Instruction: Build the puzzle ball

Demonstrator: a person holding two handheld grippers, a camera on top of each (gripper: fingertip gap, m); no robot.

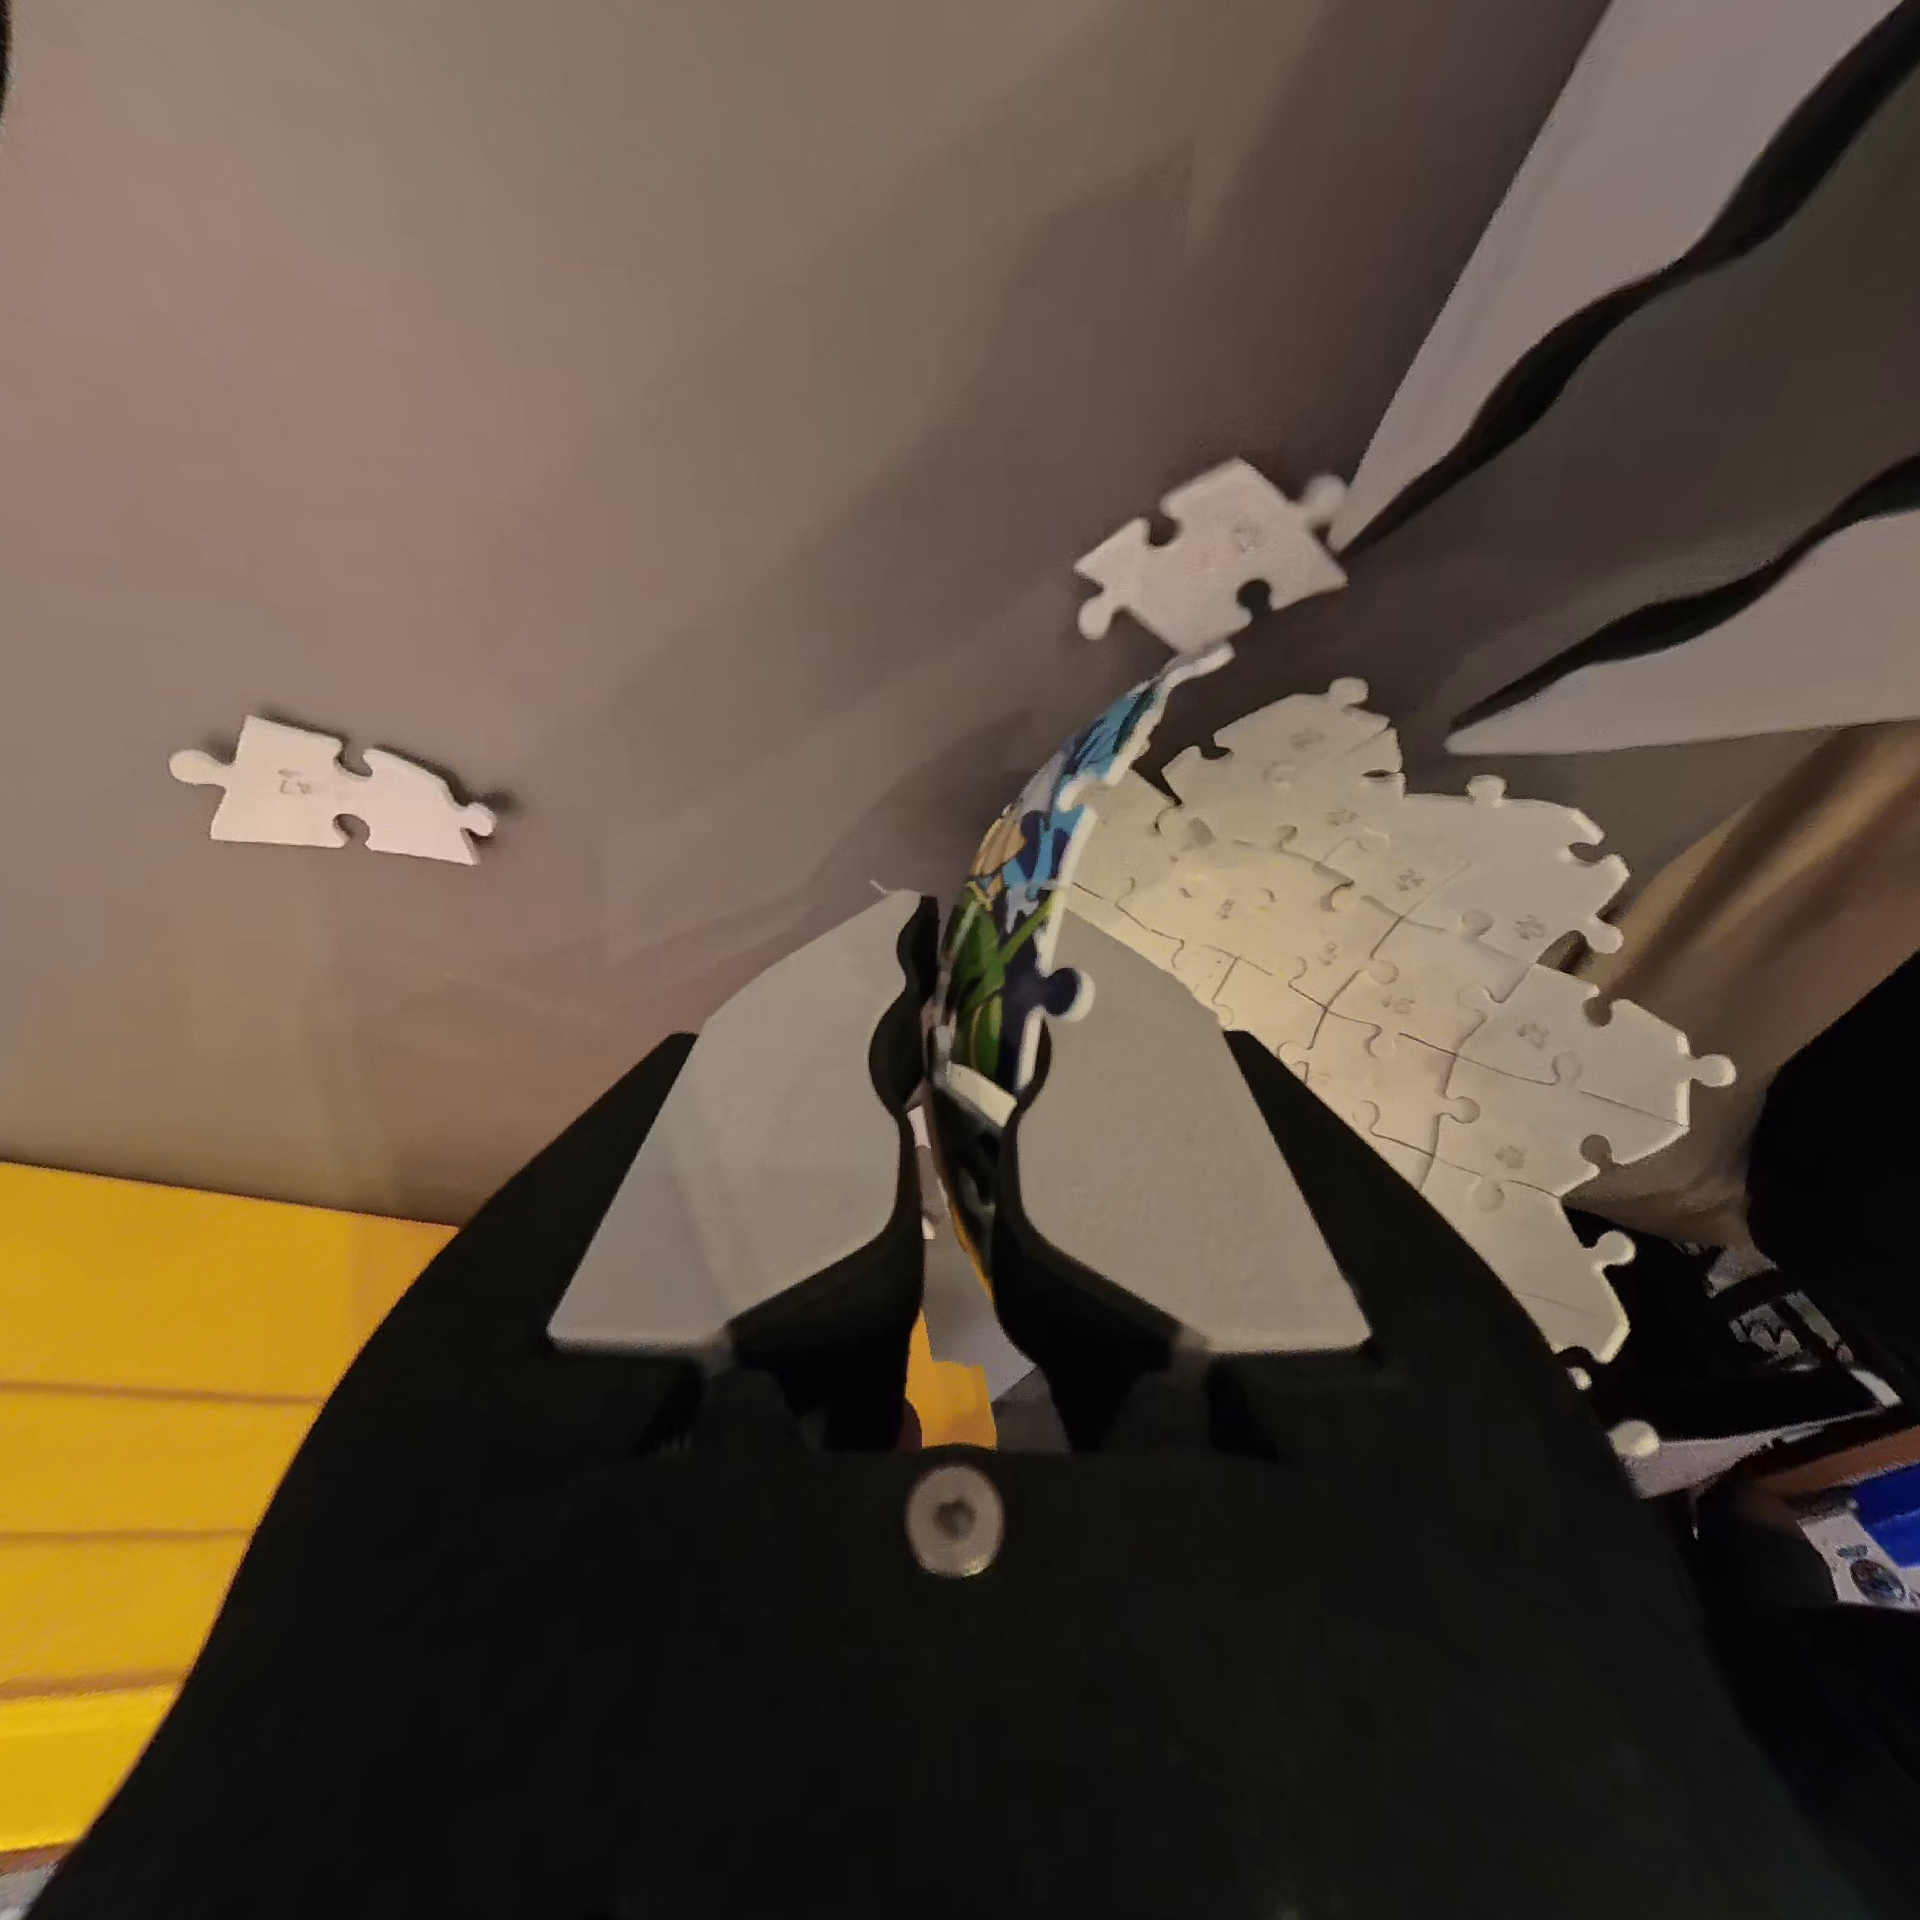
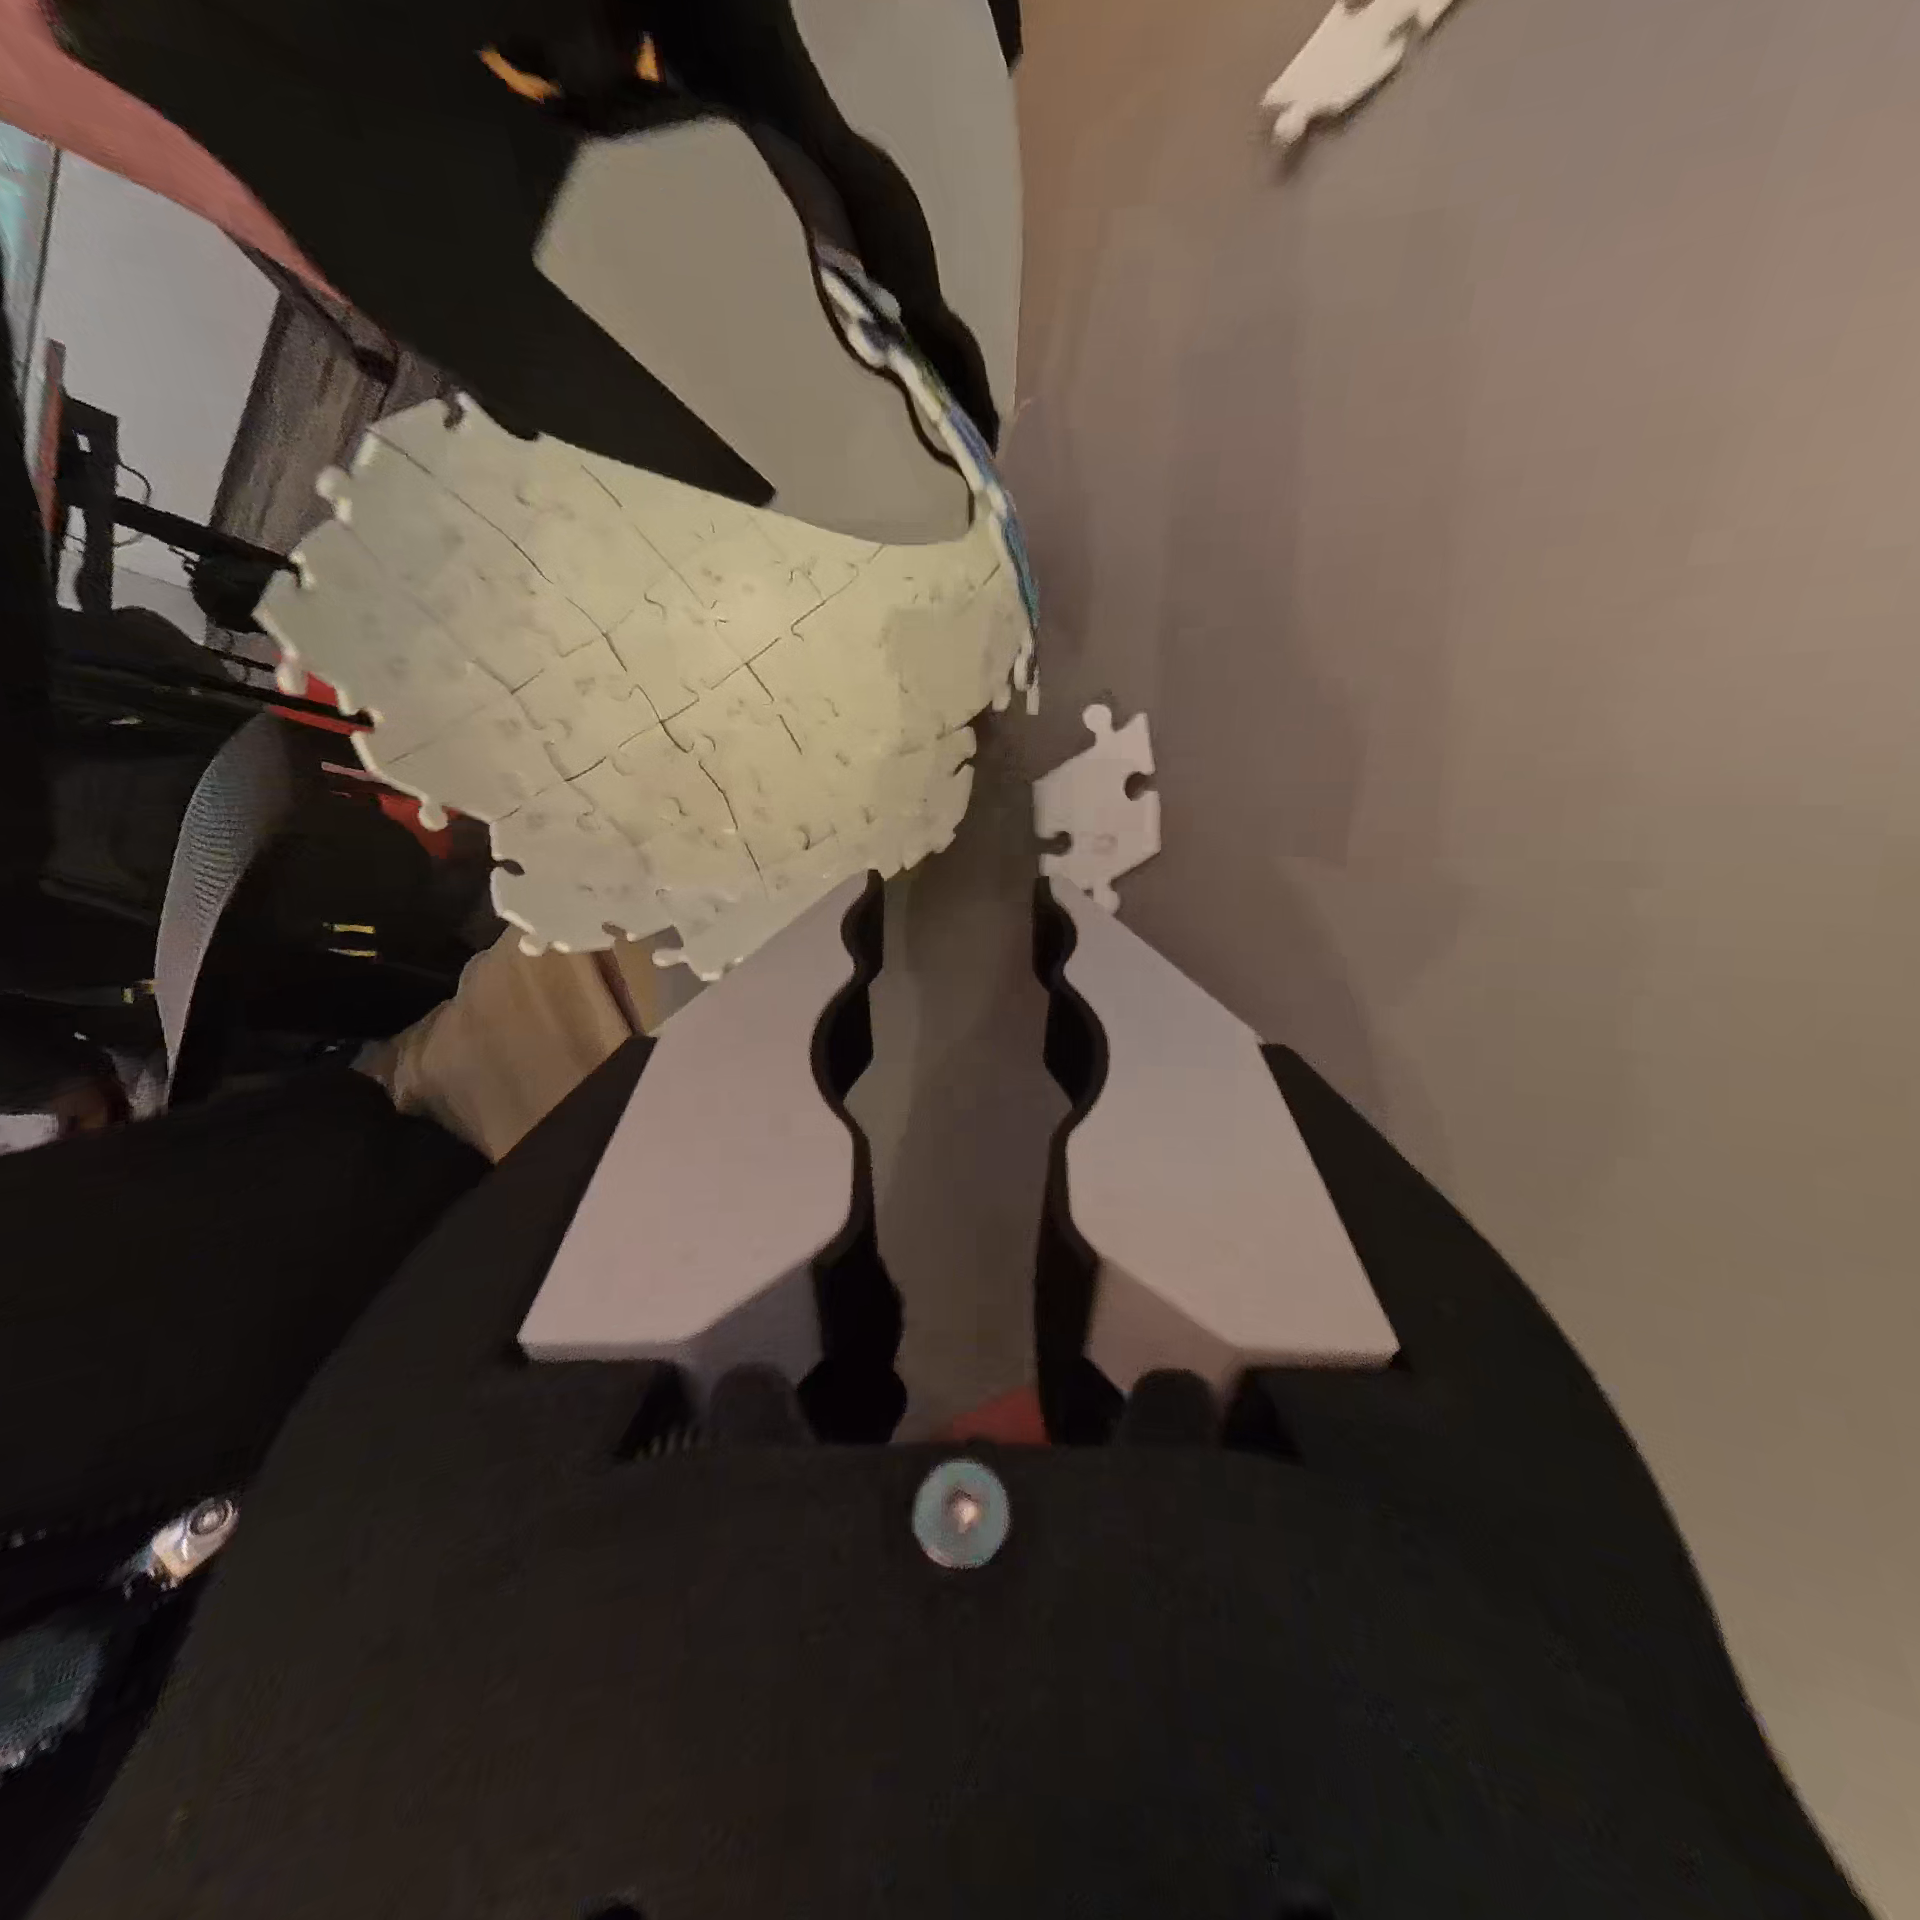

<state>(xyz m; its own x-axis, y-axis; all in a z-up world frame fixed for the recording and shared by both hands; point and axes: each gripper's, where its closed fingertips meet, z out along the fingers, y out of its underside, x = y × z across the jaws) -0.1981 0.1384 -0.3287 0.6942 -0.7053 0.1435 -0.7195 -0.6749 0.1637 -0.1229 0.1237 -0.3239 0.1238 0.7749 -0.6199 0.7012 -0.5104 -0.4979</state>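
L gripper [image 1: 961, 1049] is pinched on the rim of the part-built puzzle ball [image 1: 1382, 997], held off the grey table [image 1: 623, 416], white inside shown. R gripper [image 2: 956, 935] is spread w/ nothing between, just below the shell; loose piece [image 2: 1103, 805] is seen near its tip, a joined pair [image 1: 332, 795] further off.

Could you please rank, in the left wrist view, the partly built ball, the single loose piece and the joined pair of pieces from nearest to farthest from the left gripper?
1. Partly built ball, clamped in the left gripper.
2. Single loose piece, ahead, slightly right.
3. Joined pair, far left on the table.
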